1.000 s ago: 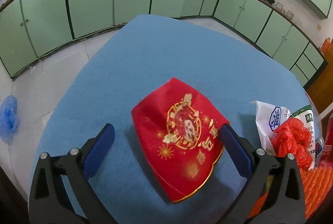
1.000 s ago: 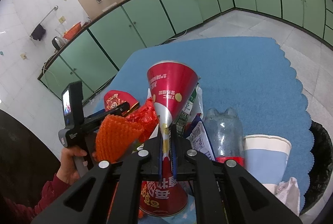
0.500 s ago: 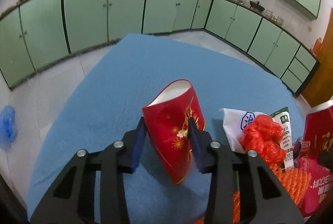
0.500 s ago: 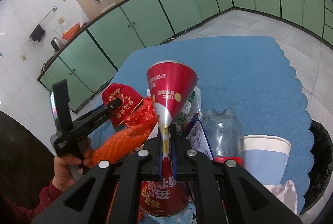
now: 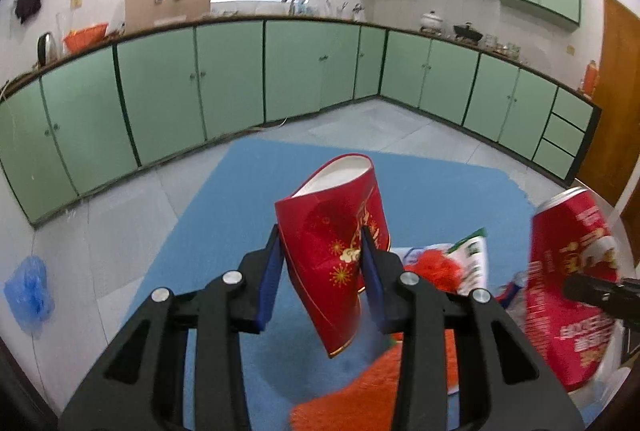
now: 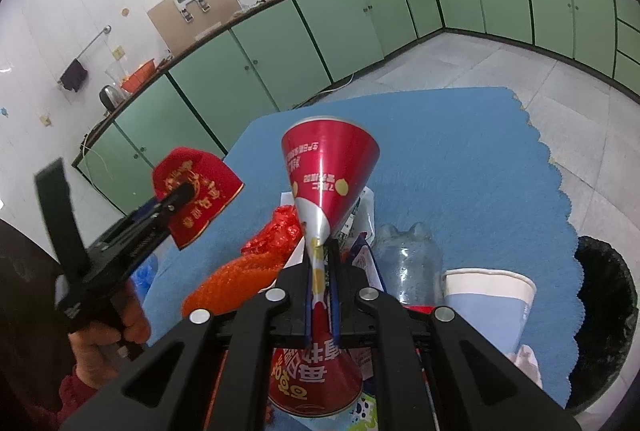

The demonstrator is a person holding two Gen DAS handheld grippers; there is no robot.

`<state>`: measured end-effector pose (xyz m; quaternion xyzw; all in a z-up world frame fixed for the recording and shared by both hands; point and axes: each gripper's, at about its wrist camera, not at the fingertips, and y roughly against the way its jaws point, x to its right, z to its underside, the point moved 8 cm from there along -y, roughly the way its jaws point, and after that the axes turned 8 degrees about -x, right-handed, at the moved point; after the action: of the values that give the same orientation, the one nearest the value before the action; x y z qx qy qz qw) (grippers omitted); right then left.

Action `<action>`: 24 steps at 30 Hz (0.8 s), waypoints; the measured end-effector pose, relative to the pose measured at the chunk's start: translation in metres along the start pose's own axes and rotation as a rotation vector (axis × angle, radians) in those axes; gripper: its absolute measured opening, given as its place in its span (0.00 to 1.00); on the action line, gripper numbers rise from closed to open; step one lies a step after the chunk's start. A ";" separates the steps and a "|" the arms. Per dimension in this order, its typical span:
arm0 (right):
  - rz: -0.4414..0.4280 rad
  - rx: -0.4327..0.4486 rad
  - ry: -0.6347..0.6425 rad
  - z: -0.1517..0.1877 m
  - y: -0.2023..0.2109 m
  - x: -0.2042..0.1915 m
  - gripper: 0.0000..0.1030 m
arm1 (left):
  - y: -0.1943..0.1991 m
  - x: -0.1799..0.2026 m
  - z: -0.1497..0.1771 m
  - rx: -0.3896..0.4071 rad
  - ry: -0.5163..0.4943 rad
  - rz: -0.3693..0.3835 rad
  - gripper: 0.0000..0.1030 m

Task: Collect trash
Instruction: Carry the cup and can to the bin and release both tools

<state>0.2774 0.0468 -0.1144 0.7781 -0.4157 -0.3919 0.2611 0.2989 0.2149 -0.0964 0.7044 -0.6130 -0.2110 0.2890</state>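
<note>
1. Left claw [image 5: 322, 263]: clamped on the red paper cup [image 5: 334, 247], blue pads pressing both its sides and denting it; cup tilted, open mouth away from the camera, lifted clear of the blue bench [image 5: 224, 215].
2. Seen also from the right wrist view: same cup [image 6: 196, 191] held aloft out at the left, apart from the heap.
3. Middle of the bench: remaining trash heaped together — orange mesh netting [image 6: 232, 279], crumpled red wrapper [image 6: 276, 231], clear plastic bottle [image 6: 408, 263], white-and-blue paper cup [image 6: 484, 303].
4. Right claw [image 6: 320, 295]: squeezed nearly closed on the waist of a crushed red can [image 6: 328, 167], pinched flat between the pads, flared ends above and below.
5. Far right: black bin [image 6: 608, 319] just past the scalloped bench edge, low beside it.
6. Step in hand, by judgement: both pieces picked up, carrying not yet finished, nothing dropped in the bin from these two grips.
7. Next move, likely: swing across above the heap to the bin's mouth, then release; long reach for the left claw, so care not to knock the bottle or paper cup on the way.
</note>
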 end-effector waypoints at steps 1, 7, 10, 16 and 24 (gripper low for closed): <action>0.001 0.005 0.001 0.001 0.003 0.000 0.07 | 0.005 0.005 -0.002 0.007 -0.004 0.009 0.34; 0.009 0.041 0.002 0.004 0.023 0.003 0.07 | 0.034 0.038 -0.007 0.045 -0.044 0.039 0.34; 0.017 0.063 -0.002 0.006 0.036 0.007 0.07 | 0.044 0.052 -0.008 0.056 -0.060 0.057 0.34; 0.046 0.112 -0.023 0.011 0.068 0.026 0.06 | 0.061 0.090 -0.005 0.075 -0.106 0.105 0.34; 0.120 0.184 -0.097 0.028 0.120 0.077 0.06 | 0.073 0.171 0.011 0.071 -0.185 0.222 0.34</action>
<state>0.2280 -0.0832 -0.0726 0.7526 -0.5080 -0.3728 0.1912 0.2648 0.0386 -0.0468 0.6196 -0.7182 -0.2200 0.2277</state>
